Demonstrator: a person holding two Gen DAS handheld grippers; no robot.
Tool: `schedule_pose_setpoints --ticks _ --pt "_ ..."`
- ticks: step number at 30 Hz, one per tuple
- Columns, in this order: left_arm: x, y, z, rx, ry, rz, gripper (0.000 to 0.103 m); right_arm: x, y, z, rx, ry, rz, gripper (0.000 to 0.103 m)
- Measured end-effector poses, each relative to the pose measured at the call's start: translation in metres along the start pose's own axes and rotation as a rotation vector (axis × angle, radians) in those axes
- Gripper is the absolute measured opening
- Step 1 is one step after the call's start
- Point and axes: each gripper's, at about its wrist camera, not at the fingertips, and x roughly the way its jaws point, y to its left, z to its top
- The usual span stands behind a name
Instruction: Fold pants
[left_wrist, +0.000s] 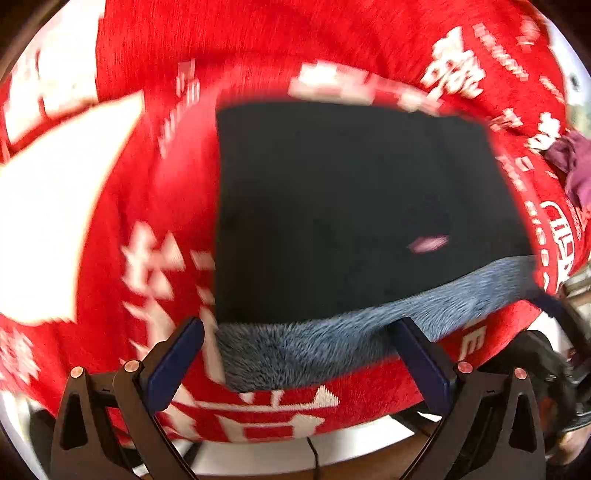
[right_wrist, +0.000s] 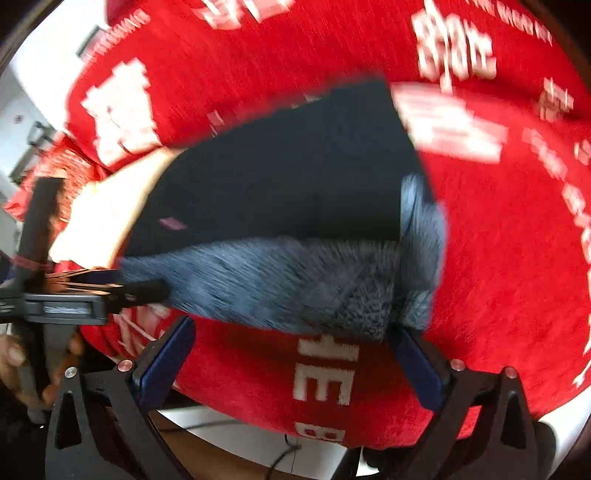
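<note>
Both views are smeared by motion blur, and the white lettering on the red cloth (left_wrist: 155, 177) cannot be read. Dark pants (left_wrist: 351, 206) lie flat on that cloth just ahead of the left gripper (left_wrist: 295, 350), whose fingers stand wide apart and grip nothing; the fleecy grey lining (left_wrist: 332, 339) along the near edge sits between its tips. From the right wrist, the right gripper (right_wrist: 291, 350) is likewise spread wide and empty (its right finger meets the turned-up grey corner (right_wrist: 417, 251)). Off to its left, the other gripper's black finger touches the fleece edge. A purple garment (left_wrist: 576, 166) is cut off at the frame edge.
</note>
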Motion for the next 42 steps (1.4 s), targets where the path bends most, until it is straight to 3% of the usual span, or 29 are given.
schedule_pose_setpoints --ticks 5,8,10,12,15,18,20,22,24,26,28,30,33,36,42 --pt "-0.048 0.006 0.043 0.010 -0.169 -0.083 0.103 -0.054 0.020 0.030 -0.126 -0.150 -0.054 0.103" --pt "-0.035 0.007 0.084 -0.029 -0.173 -0.106 0.103 -0.061 0.022 0.058 -0.159 -0.230 -0.032 0.103" --pt "-0.011 0.005 0.110 -0.055 -0.133 -0.129 0.103 -0.047 0.023 0.078 -0.199 -0.242 -0.021 0.103" --pt "0.012 0.001 0.125 -0.080 -0.067 -0.143 0.103 -0.019 0.024 0.098 -0.237 -0.204 -0.040 0.103" --pt "0.060 0.004 0.132 -0.124 0.081 -0.174 0.103 0.032 0.011 0.125 -0.208 -0.063 -0.076 0.103" --pt "0.064 -0.013 0.123 -0.020 0.069 -0.099 0.103 0.071 -0.014 0.128 -0.091 0.074 -0.051 0.103" --pt "0.038 -0.016 0.115 0.029 0.007 -0.059 0.103 0.071 -0.020 0.125 -0.092 0.084 -0.169 0.103" --pt "0.001 -0.005 0.093 0.045 -0.096 -0.108 0.103 0.038 -0.018 0.114 -0.068 -0.075 -0.216 0.103" --pt "-0.016 0.014 0.070 0.056 -0.146 -0.115 0.103 -0.019 -0.010 0.084 -0.085 -0.261 -0.242 0.103" --pt "-0.015 0.036 0.044 0.041 -0.163 -0.084 0.103 -0.047 -0.014 0.055 -0.070 -0.331 -0.236 0.103" --pt "0.003 0.055 0.031 -0.013 -0.108 -0.066 0.103 -0.049 -0.033 0.027 -0.021 -0.233 -0.194 0.103" --pt "0.013 0.072 0.027 -0.090 -0.076 -0.149 0.103 -0.036 -0.052 0.016 0.054 -0.136 -0.145 0.103" --pt "0.022 0.091 0.034 -0.238 -0.078 -0.244 0.103 -0.025 -0.070 0.015 0.139 -0.097 -0.097 0.103" --pt "0.044 0.087 0.043 -0.255 0.009 -0.347 0.103 -0.014 -0.066 0.036 0.103 -0.094 -0.044 0.103" --pt "0.067 0.082 0.053 -0.288 0.074 -0.420 0.103 0.034 -0.078 0.063 0.066 0.044 0.074 0.103"
